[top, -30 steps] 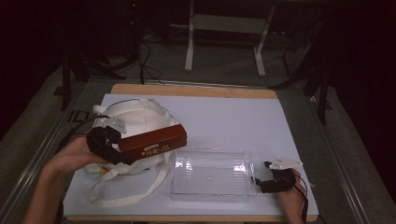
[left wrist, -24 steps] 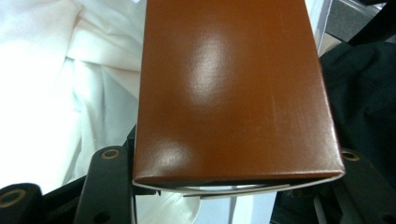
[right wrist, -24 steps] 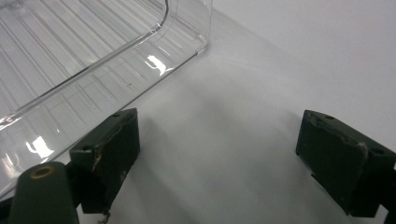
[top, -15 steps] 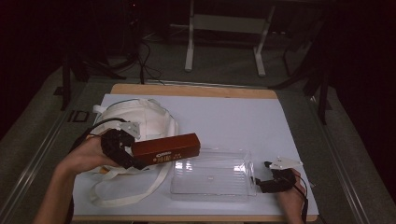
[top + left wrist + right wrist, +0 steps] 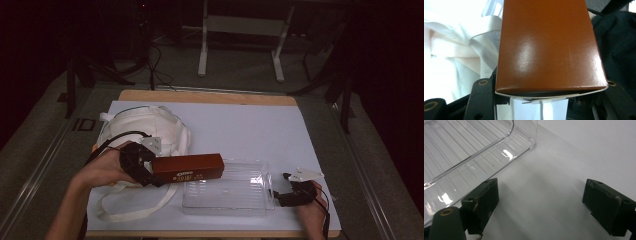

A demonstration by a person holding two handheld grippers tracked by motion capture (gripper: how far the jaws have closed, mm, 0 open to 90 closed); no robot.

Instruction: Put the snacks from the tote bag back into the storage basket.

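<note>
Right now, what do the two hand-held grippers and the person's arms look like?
Both are black with two blocky jaws. The left hand-held gripper carries a grey three-cornered plate and trails a black cable. The right hand-held gripper has the same plate and a thin cable; its pads are scuffed. Forearms are bare, no sleeves.

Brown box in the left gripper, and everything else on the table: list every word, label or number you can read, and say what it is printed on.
Brown box: pale print on its side, too small and blurred to read.
Clear tray, white bag: no text seen.

High view overlooks the table [image 5: 260,125]; gripper views sit close above it.
</note>
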